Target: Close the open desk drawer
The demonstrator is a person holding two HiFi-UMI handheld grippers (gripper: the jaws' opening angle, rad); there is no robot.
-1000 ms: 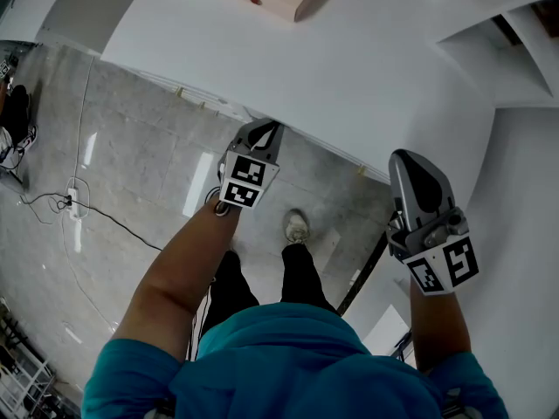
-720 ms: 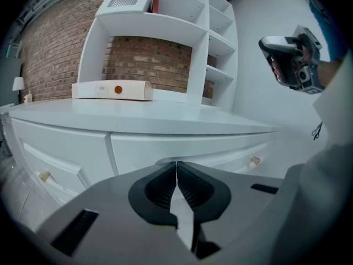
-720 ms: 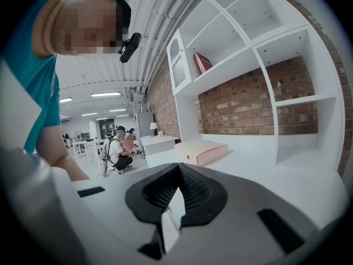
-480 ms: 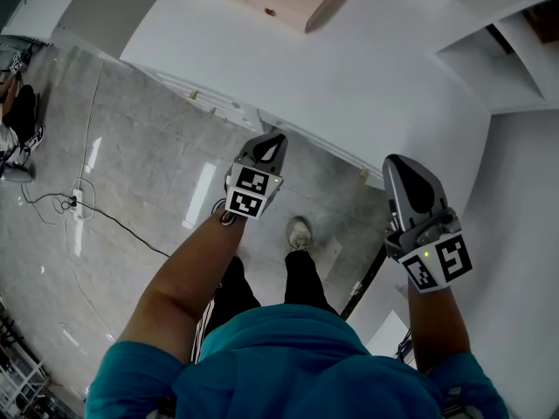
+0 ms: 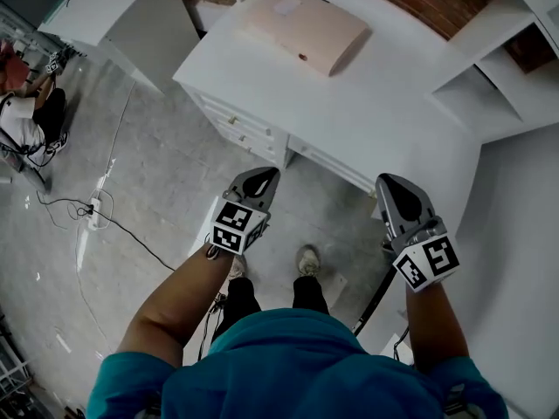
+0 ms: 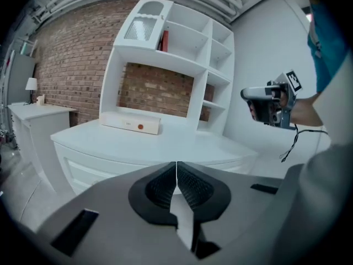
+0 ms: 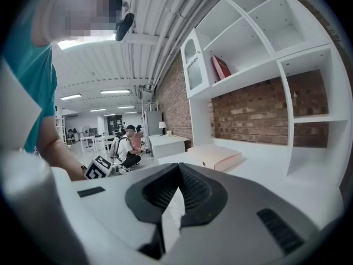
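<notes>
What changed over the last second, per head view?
The view pulled back from the white desk: its drawer fronts and the whole pink box now show. The left tool came away from the desk's front edge, toward the person. Nothing taken or released. The right tool roughly unmoved; both stay shut, empty.

I read a pink flat box (image 5: 301,29) lying flat | brick wall (image 6: 77,65) behind it | white shelf unit (image 6: 182,48) rising behind it | red book (image 7: 222,67) leaning on a shelf above it | lamp (image 6: 31,84) on a side table (image 6: 38,112) left of it | power strip (image 5: 94,219) on the grey floor (image 5: 166,155), well left of it | seated person (image 5: 26,120) further left.
</notes>
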